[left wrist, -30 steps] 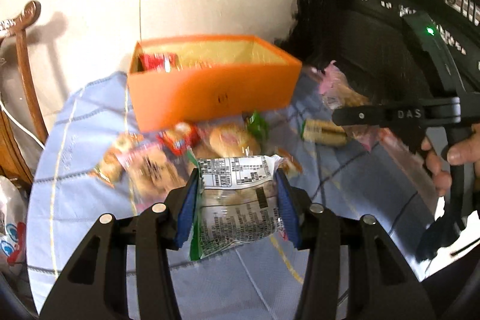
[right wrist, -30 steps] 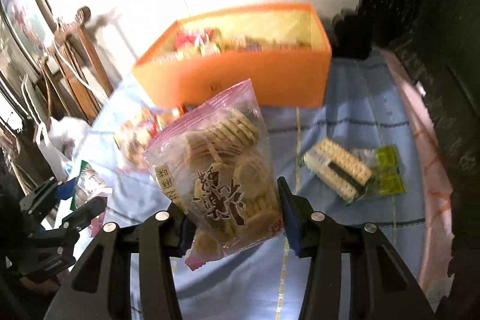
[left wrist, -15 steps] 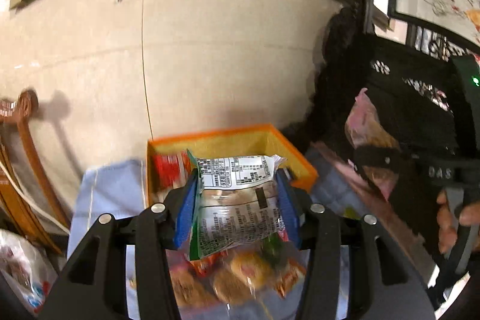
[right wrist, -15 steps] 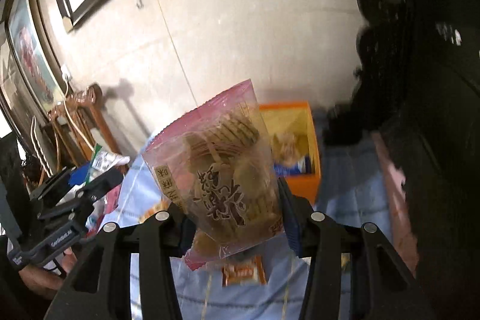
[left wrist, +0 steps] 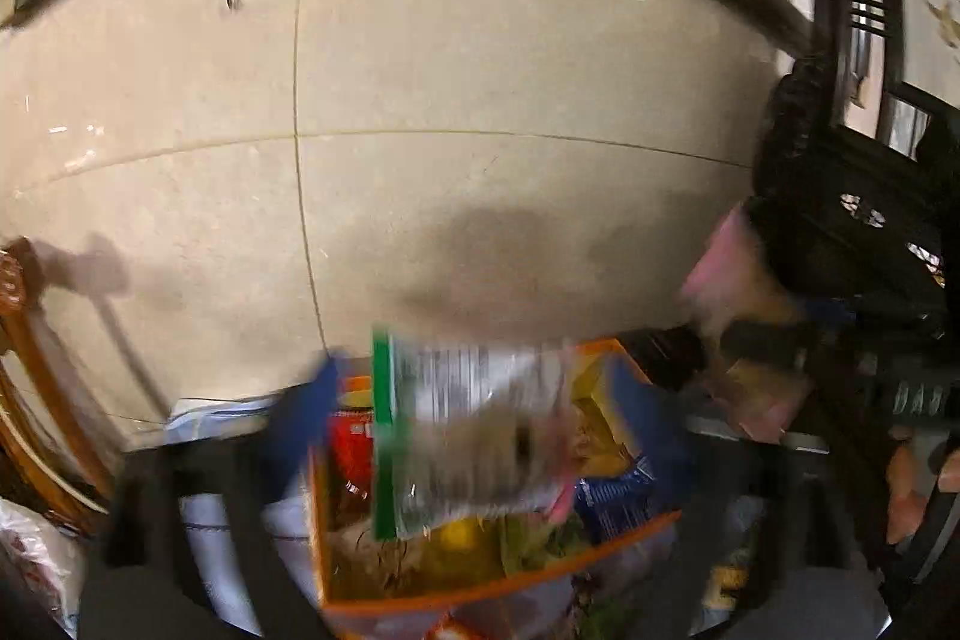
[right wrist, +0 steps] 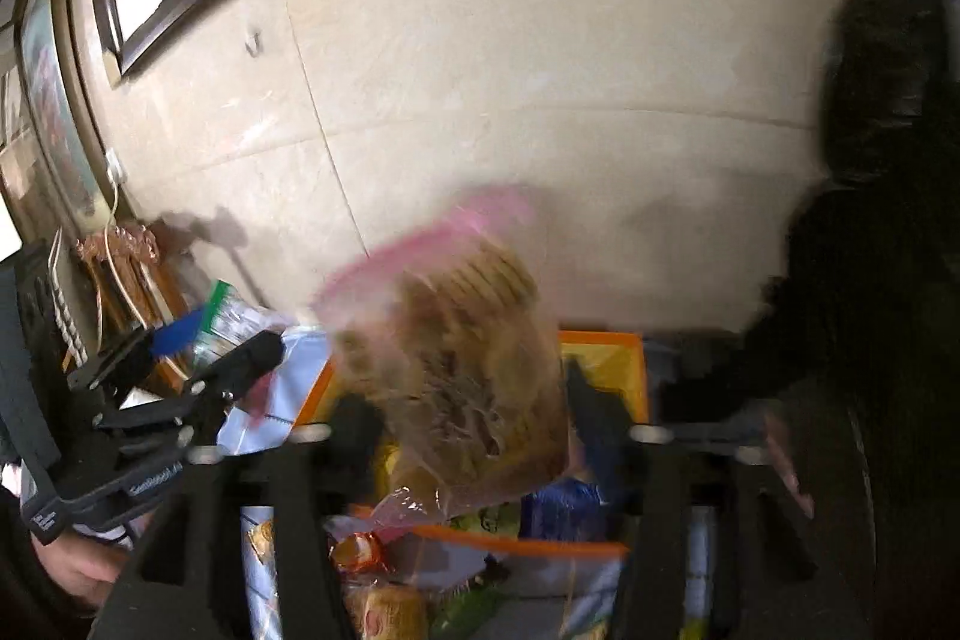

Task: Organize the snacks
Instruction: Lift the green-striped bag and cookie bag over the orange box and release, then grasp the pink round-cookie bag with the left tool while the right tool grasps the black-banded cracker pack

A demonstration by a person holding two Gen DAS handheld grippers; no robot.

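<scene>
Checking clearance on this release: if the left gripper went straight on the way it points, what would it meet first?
Probably the green-edged snack packet loose between its opening jaws, then the orange box beneath; blur makes depth uncertain.

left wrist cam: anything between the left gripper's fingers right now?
Yes. In the left wrist view the clear green-edged snack packet sits between the blue pads of the left gripper, jaws opening, pads apart from it, above the orange box.

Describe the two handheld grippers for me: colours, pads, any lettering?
Both grippers are black plastic clamp-style tools with blue pads on the fingers. The left gripper shows silver pivot screws and blurred white lettering on its handle. The right gripper carries white letters on its dark arm, too smeared to read. No cables or sleeves are visible.
</scene>
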